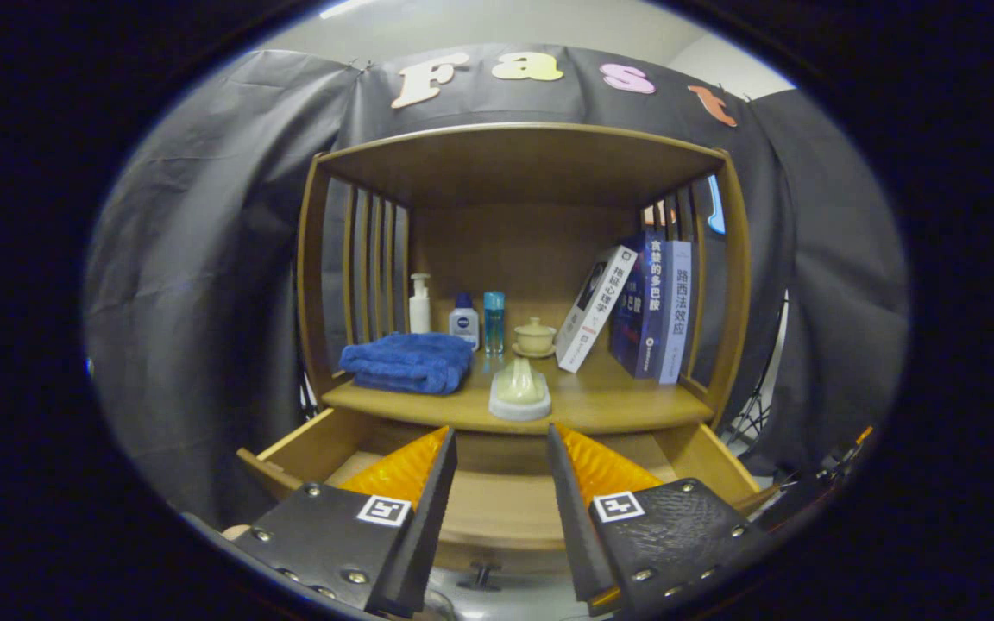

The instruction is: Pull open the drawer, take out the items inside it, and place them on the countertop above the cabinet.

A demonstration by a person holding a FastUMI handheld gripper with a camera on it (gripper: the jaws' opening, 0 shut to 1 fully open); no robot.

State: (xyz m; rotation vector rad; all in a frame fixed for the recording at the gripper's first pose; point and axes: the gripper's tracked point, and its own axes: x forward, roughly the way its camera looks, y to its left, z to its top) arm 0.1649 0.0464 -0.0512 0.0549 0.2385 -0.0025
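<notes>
I see my gripper (501, 483) spread wide, holding nothing — its fingers hang over the open drawer (298, 448). The soap dish (519, 395) sits on the countertop (618, 401), beside a blue towel (408, 362).

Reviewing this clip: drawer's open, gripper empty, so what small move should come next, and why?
Probably tip the gripper down into the drawer to look for anything left. Its fingers stand open on nothing, and a pale item already sits on the countertop beyond them.
</notes>
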